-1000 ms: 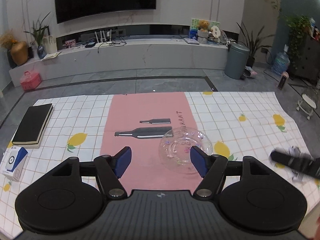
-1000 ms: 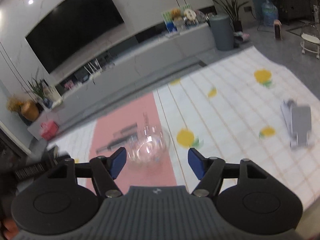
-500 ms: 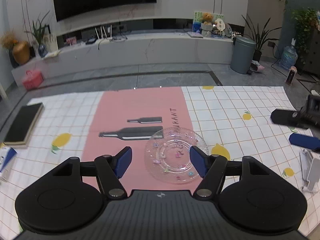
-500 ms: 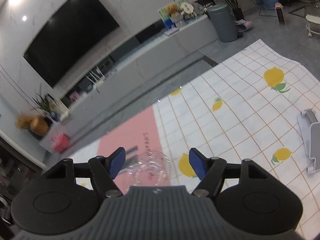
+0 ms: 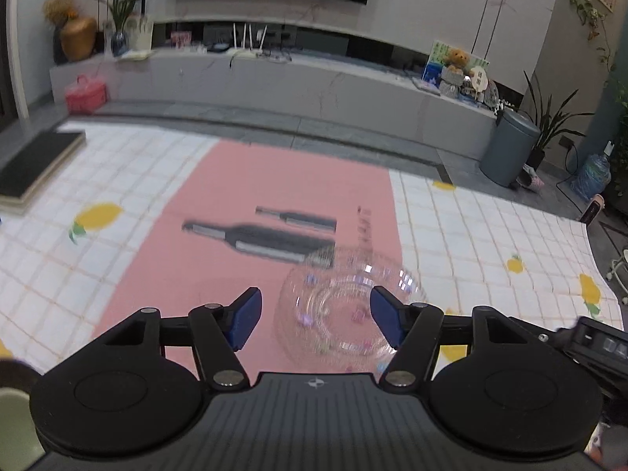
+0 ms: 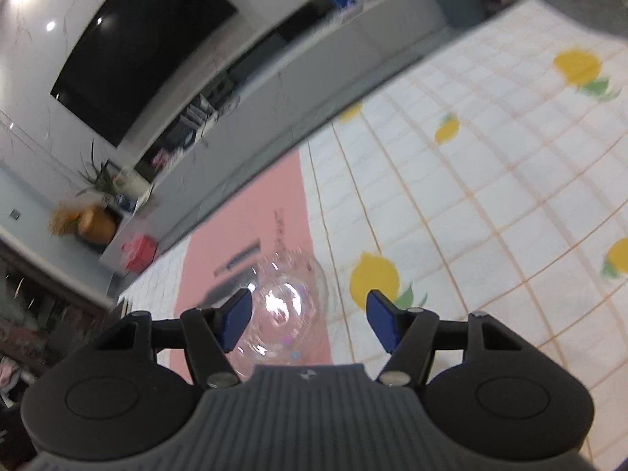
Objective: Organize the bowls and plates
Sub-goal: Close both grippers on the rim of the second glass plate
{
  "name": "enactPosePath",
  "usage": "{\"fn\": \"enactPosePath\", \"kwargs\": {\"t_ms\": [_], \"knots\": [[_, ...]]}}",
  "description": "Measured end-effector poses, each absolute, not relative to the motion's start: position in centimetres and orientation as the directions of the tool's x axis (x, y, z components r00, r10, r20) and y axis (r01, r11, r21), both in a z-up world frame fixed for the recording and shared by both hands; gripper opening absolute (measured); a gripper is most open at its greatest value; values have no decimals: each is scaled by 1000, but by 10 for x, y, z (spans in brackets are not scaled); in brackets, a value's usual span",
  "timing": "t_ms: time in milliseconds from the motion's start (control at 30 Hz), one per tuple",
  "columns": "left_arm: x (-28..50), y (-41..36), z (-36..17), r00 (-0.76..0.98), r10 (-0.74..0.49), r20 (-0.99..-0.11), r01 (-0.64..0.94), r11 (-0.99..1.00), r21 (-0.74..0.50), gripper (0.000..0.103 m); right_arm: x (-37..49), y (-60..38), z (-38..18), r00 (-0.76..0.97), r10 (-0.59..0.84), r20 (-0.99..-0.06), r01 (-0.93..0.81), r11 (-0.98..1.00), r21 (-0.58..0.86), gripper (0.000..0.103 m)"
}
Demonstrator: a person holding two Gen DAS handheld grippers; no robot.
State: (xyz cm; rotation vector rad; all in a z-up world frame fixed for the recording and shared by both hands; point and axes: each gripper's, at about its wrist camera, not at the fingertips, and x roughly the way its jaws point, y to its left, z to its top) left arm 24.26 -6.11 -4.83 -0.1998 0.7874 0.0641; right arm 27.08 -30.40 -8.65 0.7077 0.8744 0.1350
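A clear glass plate (image 5: 345, 310) with small coloured flecks lies on the pink mat (image 5: 219, 259), at the mat's near right edge. My left gripper (image 5: 314, 320) is open and empty above the table, with the plate just ahead, nearer its right finger. In the right wrist view the same plate (image 6: 282, 306) is blurred and sits between the fingers, toward the left one. My right gripper (image 6: 310, 324) is open and empty above it, tilted. No bowl is in view.
The table has a white checked cloth with lemons (image 6: 490, 196). A black book (image 5: 31, 161) lies at the far left. The other gripper's black body (image 5: 596, 343) shows at the right edge. A TV cabinet (image 5: 274, 78) and grey bin (image 5: 510, 149) stand beyond the table.
Both grippers have moved down and closer to the glass plate. The left view has swung to the left. The right gripper has tilted. Both stay open.
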Motion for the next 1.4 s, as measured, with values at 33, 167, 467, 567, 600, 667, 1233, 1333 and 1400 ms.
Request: {"fn": "enactPosePath", "kwargs": {"t_ms": [33, 167, 467, 567, 600, 667, 1233, 1333, 1400], "knots": [[242, -59, -54, 701, -16, -713, -136, 978, -155, 74, 272, -307, -96, 638, 396, -660, 199, 743, 639, 57], [249, -58, -73, 675, -18, -738, -158, 973, -169, 63, 282, -314, -131, 604, 489, -629, 256, 629, 734, 54], [257, -39, -105, 640, -90, -763, -250, 914, -319, 52, 285, -302, -162, 625, 593, -508, 265, 451, 852, 49], [260, -29, -112, 617, -100, -781, -300, 887, -351, 52, 284, -299, -162, 645, 586, -490, 259, 436, 862, 49], [260, -26, -115, 612, -103, -784, -311, 880, -358, 52, 283, -298, -163, 654, 582, -483, 259, 427, 866, 49], [260, -24, -117, 624, -108, -774, -317, 870, -377, 52, 282, -296, -162, 655, 580, -483, 251, 436, 864, 50], [260, -53, -124, 694, -97, -713, -183, 934, -305, 65, 282, -287, -163, 694, 557, -456, 230, 429, 874, 53], [260, -50, -124, 696, -105, -711, -196, 924, -329, 65, 283, -283, -159, 679, 555, -480, 213, 477, 853, 53], [260, -44, -125, 696, -125, -707, -221, 900, -376, 65, 285, -273, -155, 670, 543, -507, 186, 537, 822, 54]]}}
